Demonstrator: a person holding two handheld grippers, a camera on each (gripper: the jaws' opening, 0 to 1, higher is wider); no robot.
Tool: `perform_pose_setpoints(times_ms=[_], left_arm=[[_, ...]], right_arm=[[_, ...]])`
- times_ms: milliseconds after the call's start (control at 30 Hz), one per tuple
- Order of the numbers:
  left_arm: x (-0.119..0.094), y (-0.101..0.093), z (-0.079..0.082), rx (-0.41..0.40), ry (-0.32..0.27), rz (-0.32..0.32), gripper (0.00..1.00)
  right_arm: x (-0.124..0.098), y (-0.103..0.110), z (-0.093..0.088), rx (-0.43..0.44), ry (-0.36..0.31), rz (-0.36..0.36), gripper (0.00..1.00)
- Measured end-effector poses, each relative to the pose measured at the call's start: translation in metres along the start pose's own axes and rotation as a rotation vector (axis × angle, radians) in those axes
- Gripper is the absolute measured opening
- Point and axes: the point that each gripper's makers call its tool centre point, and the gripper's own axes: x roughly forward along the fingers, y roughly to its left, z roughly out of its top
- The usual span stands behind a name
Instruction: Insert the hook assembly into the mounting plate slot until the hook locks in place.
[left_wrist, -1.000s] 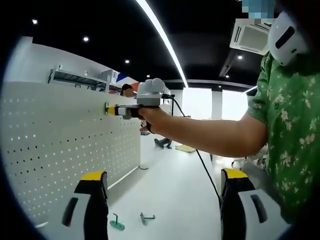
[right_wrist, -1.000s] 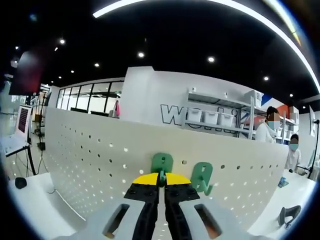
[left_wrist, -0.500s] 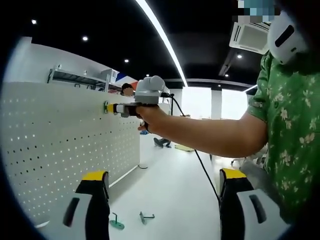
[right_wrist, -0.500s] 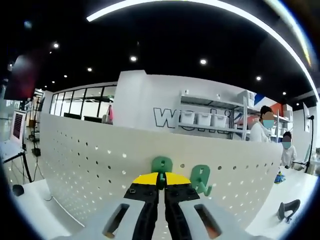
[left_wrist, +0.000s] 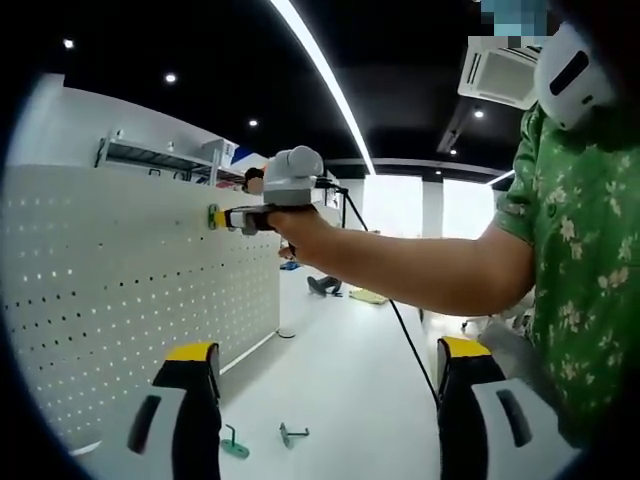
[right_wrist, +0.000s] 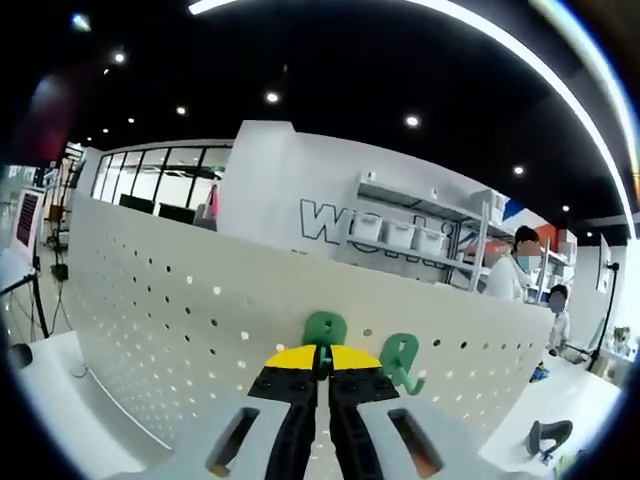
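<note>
In the right gripper view my right gripper (right_wrist: 321, 362) is shut on a green hook (right_wrist: 324, 330), whose plate lies against the white pegboard (right_wrist: 170, 330) near its top edge. A second green hook (right_wrist: 401, 358) hangs on the board just to the right. In the left gripper view my left gripper (left_wrist: 320, 365) stands open with nothing between its jaws, low over the table. Further off, the right gripper (left_wrist: 222, 217) is held by a hand against the pegboard (left_wrist: 120, 280), with the green hook (left_wrist: 212, 215) at its tip.
Two loose hooks, one green (left_wrist: 234, 445) and one grey (left_wrist: 292, 434), lie on the white table (left_wrist: 350, 400) near the board's foot. A dark hook (right_wrist: 545, 437) lies on the table at far right. A person's arm and green shirt (left_wrist: 580, 270) are on the right.
The right gripper with its hook has shifted slightly up along the pegboard, and the right gripper view has tilted with it. The left gripper has stayed put and open.
</note>
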Motion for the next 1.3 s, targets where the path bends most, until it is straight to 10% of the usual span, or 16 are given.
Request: perform_pose_setpoints(times_ms=[1300], left_arm=[[0.001,0.0,0.0,-0.002,0.001,-0.003,0.9]], right_arm=[[-0.006,0.005,-0.009,0.043,0.003,0.041,0.14]])
